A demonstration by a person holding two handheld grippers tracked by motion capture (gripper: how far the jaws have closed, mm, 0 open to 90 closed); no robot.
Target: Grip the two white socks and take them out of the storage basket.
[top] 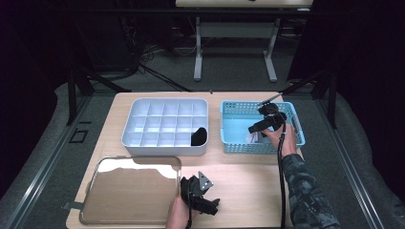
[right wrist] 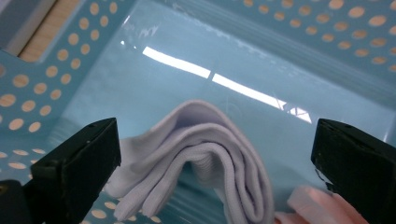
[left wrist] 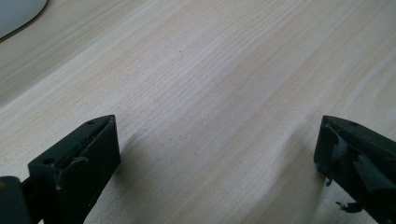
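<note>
My right gripper (top: 255,128) hangs inside the blue perforated basket (top: 229,110) at the table's right. Its jaws stand open above a folded white sock (right wrist: 205,154) on the basket floor, a jaw on either side. A pale pink item (right wrist: 322,205) lies beside the sock. The white sock (top: 252,138) also shows under the gripper in the high view. My left gripper (top: 210,206) rests low over the bare wooden table (left wrist: 210,93) near the front edge, open with nothing between its fingers. A white compartment tray (top: 165,125) holds a black item (top: 199,136) in a front right cell.
A clear glossy lid (top: 131,193) lies at the front left, just left of my left gripper. The white tray and the blue basket stand side by side across the middle. A table frame (top: 234,43) stands beyond the far edge.
</note>
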